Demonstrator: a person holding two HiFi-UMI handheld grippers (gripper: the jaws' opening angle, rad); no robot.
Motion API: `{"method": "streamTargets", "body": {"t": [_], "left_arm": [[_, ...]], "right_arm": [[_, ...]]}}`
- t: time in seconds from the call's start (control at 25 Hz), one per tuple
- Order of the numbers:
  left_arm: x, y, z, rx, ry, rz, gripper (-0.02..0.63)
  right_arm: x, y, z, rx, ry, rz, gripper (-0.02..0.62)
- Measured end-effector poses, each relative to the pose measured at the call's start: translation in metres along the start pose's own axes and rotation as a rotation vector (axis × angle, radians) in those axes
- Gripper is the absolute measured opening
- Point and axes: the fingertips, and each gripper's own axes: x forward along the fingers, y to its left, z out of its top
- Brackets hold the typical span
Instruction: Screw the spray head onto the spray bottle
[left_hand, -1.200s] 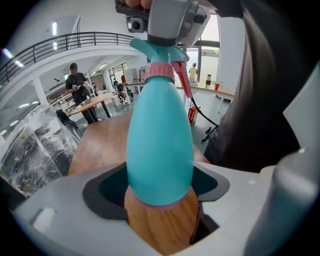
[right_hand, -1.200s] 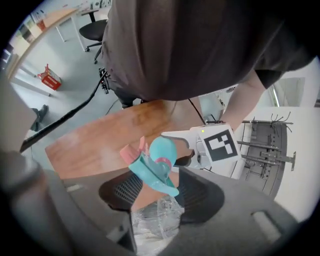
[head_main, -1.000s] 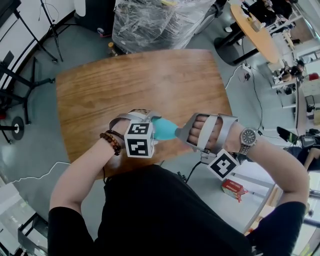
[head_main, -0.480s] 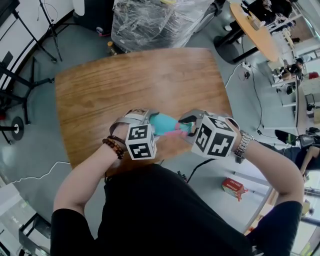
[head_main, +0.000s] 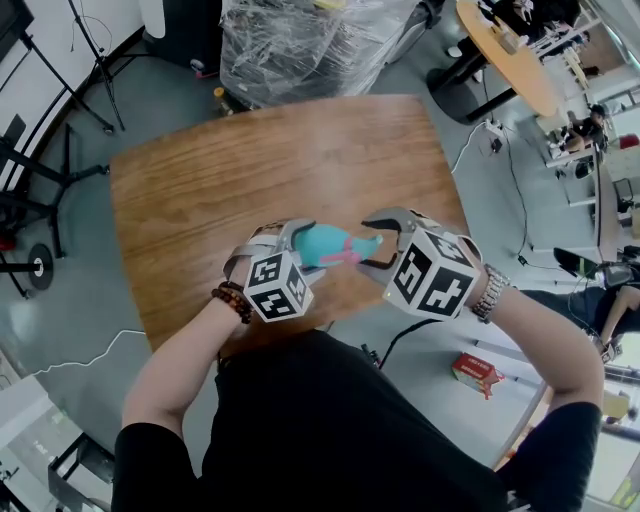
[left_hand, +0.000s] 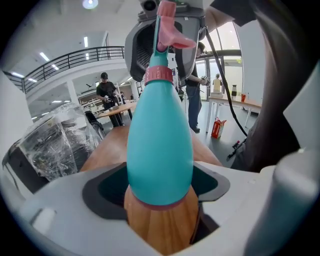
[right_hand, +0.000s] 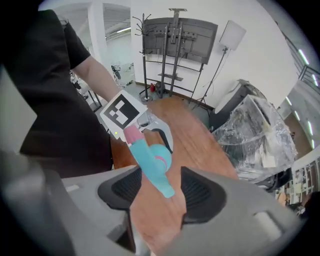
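The left gripper (head_main: 302, 248) is clamped on the base end of the bottle (head_main: 322, 243); both pads bear on the teal body, and the bottle is carried clear of the table (head_main: 250, 160), which lies under it. The bottle lies nearly level, over the table's near edge. The spray head (head_main: 358, 250) sits on the bottle's neck, with a pink collar at the joint and a pink trigger on one side. How far the head is threaded on cannot be told.

The right gripper (head_main: 381, 240) stands at the bottle's head end, facing the left gripper. Its jaws have just been opening and now stand apart. The tip of the spray head lies between them, and neither pad presses on it.
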Motion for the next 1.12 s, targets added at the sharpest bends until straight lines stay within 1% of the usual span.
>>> {"method": "streamTargets", "body": {"t": [0.04, 0.16, 0.28, 0.4, 0.52, 0.68, 0.84, 1.0, 1.04, 1.08, 1.12], "left_arm": [[0.002, 0.002, -0.002, -0.020, -0.021, 0.007, 0.410], [0.009, 0.010, -0.007, -0.099, -0.081, 0.023, 0.410], [0.016, 0.026, -0.013, -0.222, -0.134, 0.052, 0.411], [0.023, 0.048, -0.021, -0.332, -0.167, 0.110, 0.411], [0.029, 0.069, -0.028, -0.394, -0.186, 0.171, 0.411], [0.044, 0.086, -0.036, -0.420, -0.174, 0.229, 0.411], [0.064, 0.090, -0.048, -0.427, -0.137, 0.236, 0.411], [0.082, 0.090, -0.060, -0.428, -0.094, 0.232, 0.411], [0.085, 0.091, -0.063, -0.430, -0.086, 0.234, 0.411], [0.088, 0.092, -0.066, -0.431, -0.080, 0.236, 0.411], [0.090, 0.093, -0.068, -0.430, -0.076, 0.238, 0.411]], "right_arm": [[-0.002, -0.003, 0.000, -0.001, -0.008, -0.014, 0.239], [-0.010, -0.013, -0.003, 0.026, -0.042, -0.057, 0.242], [-0.013, -0.022, -0.008, 0.097, -0.098, -0.095, 0.242], [-0.012, -0.028, -0.014, 0.192, -0.172, -0.127, 0.242], [-0.006, -0.032, -0.022, 0.253, -0.228, -0.174, 0.241], [0.001, -0.037, -0.027, 0.306, -0.299, -0.246, 0.230], [0.009, -0.039, -0.029, 0.400, -0.398, -0.286, 0.193], [0.016, -0.037, -0.033, 0.454, -0.462, -0.322, 0.119], [0.018, -0.037, -0.034, 0.464, -0.473, -0.331, 0.076], [0.019, -0.036, -0.036, 0.473, -0.483, -0.338, 0.019], [0.021, -0.034, -0.037, 0.481, -0.492, -0.341, 0.001]]}}
